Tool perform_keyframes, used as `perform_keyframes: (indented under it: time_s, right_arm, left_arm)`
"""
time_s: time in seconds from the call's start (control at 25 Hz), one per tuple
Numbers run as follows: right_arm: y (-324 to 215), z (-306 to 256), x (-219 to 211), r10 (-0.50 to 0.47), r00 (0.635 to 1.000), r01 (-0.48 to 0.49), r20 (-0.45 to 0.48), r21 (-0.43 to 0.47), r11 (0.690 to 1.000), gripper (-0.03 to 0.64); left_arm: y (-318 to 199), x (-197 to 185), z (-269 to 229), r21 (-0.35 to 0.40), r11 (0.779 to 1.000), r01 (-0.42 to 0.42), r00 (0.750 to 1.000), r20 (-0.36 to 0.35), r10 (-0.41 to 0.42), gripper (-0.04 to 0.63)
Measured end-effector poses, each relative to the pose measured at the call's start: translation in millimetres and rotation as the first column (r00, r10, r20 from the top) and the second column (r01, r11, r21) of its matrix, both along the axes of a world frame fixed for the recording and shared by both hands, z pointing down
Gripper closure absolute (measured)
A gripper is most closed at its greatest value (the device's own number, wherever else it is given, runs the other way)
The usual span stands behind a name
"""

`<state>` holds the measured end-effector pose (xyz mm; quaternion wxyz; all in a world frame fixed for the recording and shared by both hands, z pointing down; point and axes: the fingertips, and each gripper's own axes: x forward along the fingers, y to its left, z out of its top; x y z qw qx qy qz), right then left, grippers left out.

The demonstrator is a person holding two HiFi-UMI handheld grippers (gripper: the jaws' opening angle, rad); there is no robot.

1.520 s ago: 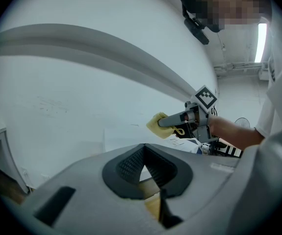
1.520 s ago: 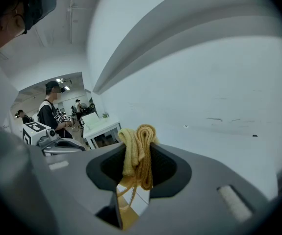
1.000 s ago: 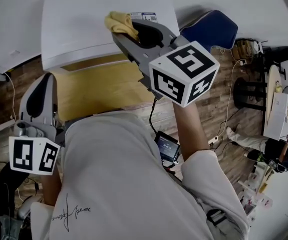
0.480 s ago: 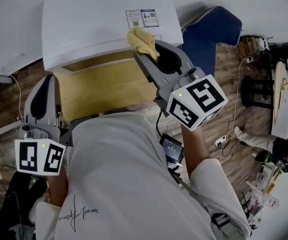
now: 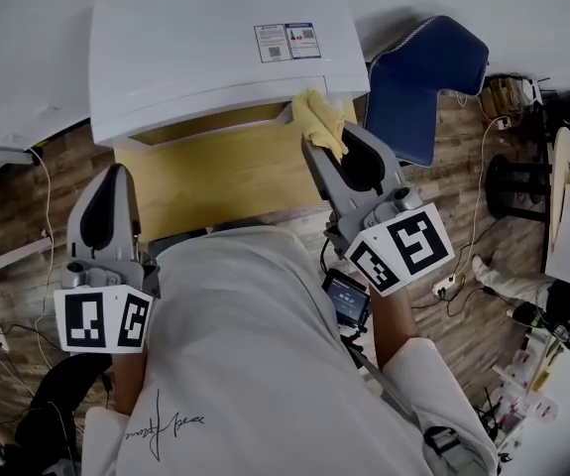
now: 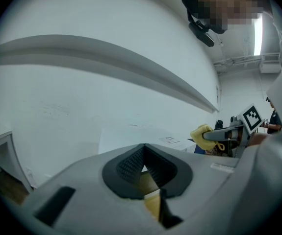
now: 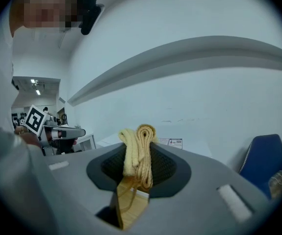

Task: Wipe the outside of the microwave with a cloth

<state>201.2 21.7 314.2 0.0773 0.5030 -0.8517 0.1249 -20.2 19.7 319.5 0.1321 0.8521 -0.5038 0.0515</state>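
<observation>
Microwave (image 5: 215, 58), white, sits at the back of the wooden tabletop (image 5: 215, 177), a label on its top near the right. The yellow cloth (image 5: 318, 117) is bunched up at the microwave's front edge, close to the right corner; whether it presses on the casing can't be told. The right hand-held gripper (image 5: 326, 142) is clenched on that cloth, with folds sticking up between its pads. The left hand-held gripper (image 5: 117, 173) hangs over the tabletop's left side, well apart from the cloth, jaws closed together on nothing. A blue chair (image 5: 428, 72) stands right of the microwave.
</observation>
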Motion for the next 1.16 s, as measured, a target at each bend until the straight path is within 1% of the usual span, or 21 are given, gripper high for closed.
perform_keyframes:
  time_s: [0.16,0.32,0.4,0.56,0.76,1.16]
  right_arm:
    - [4,5,2,0.025,0.999,-0.025,-0.040,0.007,1.000,0.502]
    - [6,6,0,0.024,1.000,-0.024,0.000,-0.012,1.000,0.502]
    - [4,9,0,0.023,1.000,-0.023,-0.002,-0.020,1.000,0.502]
    - [2,11,-3,0.009,0.999,-0.010,-0.033,-0.031,0.999,0.502]
    - [3,10,-10,-0.011,0.997,0.009,-0.081,-0.024,1.000,0.502]
    - [1,10,-19,-0.010,0.994,0.008,-0.110,-0.019,1.000,0.503]
  left_arm:
    - [3,-1,10,-0.005,1.000,0.010,1.000,0.015,-0.009,0.606]
    - [5,1,14,-0.012,1.000,-0.004,1.000,0.015,0.004,0.606]
    - [3,1,14,-0.017,1.000,-0.011,1.000,0.011,0.012,0.606]
    - [-1,0,16,-0.032,0.999,-0.019,1.000,0.001,0.019,0.606]
    - [-2,-3,19,-0.045,0.999,-0.023,1.000,-0.006,0.023,0.604]
    - [-5,-9,25,-0.066,0.997,-0.032,0.999,-0.015,0.031,0.604]
